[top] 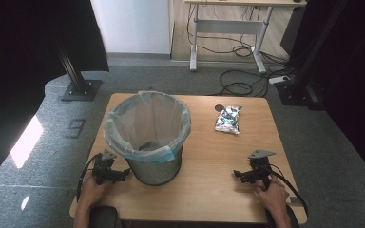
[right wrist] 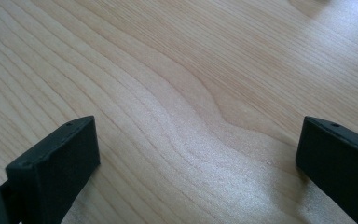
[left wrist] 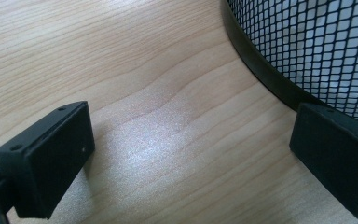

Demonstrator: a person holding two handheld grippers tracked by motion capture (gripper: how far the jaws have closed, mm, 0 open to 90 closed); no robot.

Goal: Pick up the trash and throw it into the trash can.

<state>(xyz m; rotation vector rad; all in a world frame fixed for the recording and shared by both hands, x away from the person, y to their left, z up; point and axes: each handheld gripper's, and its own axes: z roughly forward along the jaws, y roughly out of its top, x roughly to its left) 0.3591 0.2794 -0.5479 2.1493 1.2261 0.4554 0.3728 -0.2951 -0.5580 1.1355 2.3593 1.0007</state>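
Work judged not begun; my left claw (top: pixel 123 174) rests open on the table (top: pixel 209 190), just beside the lined bin (top: pixel 147 137); my right claw (top: pixel 240 175) rests open, empty; the foil packet (top: pixel 228 119) lies far right, untouched, well apart from both; binning it remains.

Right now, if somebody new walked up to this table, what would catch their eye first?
Probably the black mesh wastebasket with its pale plastic liner, standing big at the table's near left. Next, the shiny crumpled foil packet lying alone toward the far right. The left gripper sits open beside the basket's base, and the right gripper rests open on bare wood.
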